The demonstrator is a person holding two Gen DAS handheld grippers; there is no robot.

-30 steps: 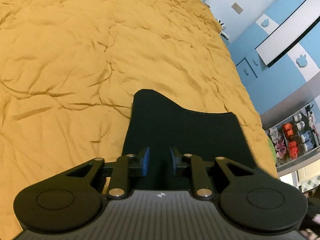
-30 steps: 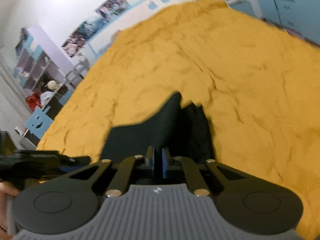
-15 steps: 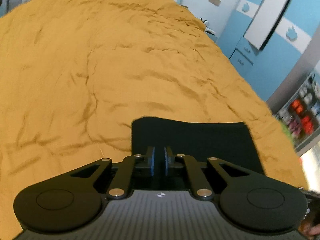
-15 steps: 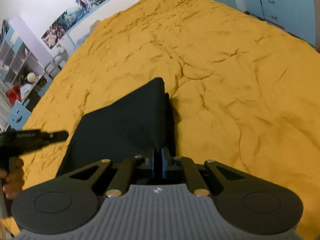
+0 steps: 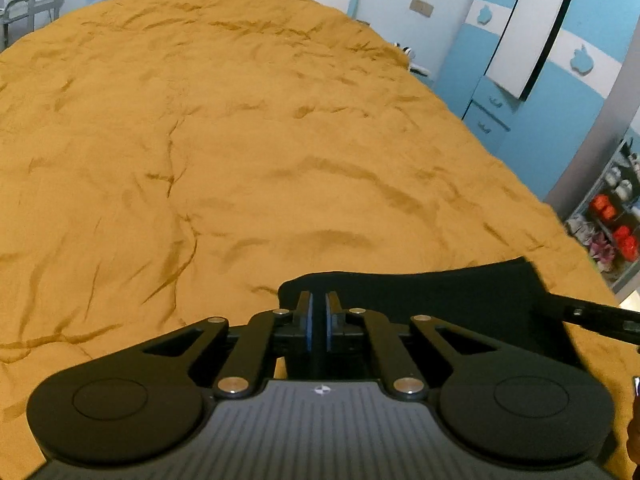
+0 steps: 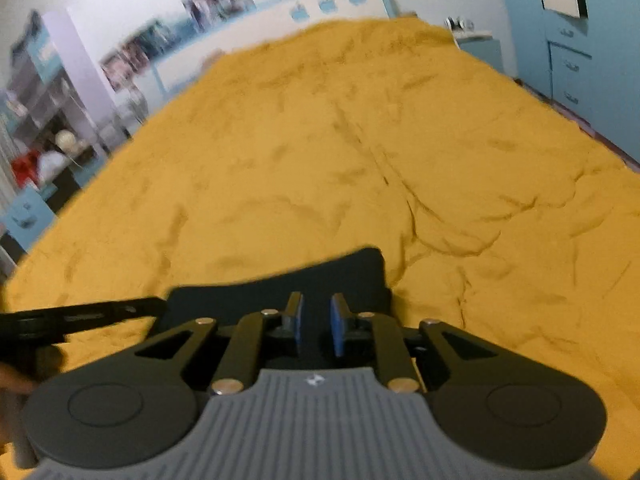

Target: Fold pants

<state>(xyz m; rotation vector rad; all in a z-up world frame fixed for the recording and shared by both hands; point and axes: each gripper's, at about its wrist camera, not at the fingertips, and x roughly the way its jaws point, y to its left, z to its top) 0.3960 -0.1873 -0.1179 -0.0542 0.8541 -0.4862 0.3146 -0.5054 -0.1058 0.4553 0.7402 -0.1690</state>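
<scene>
The black pants [image 5: 440, 300] lie folded flat on the mustard bedspread [image 5: 240, 140] near its front edge. My left gripper [image 5: 318, 312] is over their left corner, its blue pads nearly together with black cloth between them. In the right wrist view the pants [image 6: 280, 292] lie just ahead of my right gripper [image 6: 317, 324], whose blue pads stand apart with a clear gap, above the pants' right end. The other gripper shows as a dark bar at the right edge of the left wrist view [image 5: 592, 316] and at the left of the right wrist view [image 6: 80, 316].
The wrinkled bedspread [image 6: 360, 160] fills most of both views. Blue cabinets [image 5: 540, 80] and a shelf with small items [image 5: 612, 216] stand to the right of the bed. A shelf unit [image 6: 44, 128] stands to the left.
The pants went from lifted and draped to lying flat near the front edge. My left gripper closed on the cloth; my right gripper's pads opened and let it go. Both views tilted up.
</scene>
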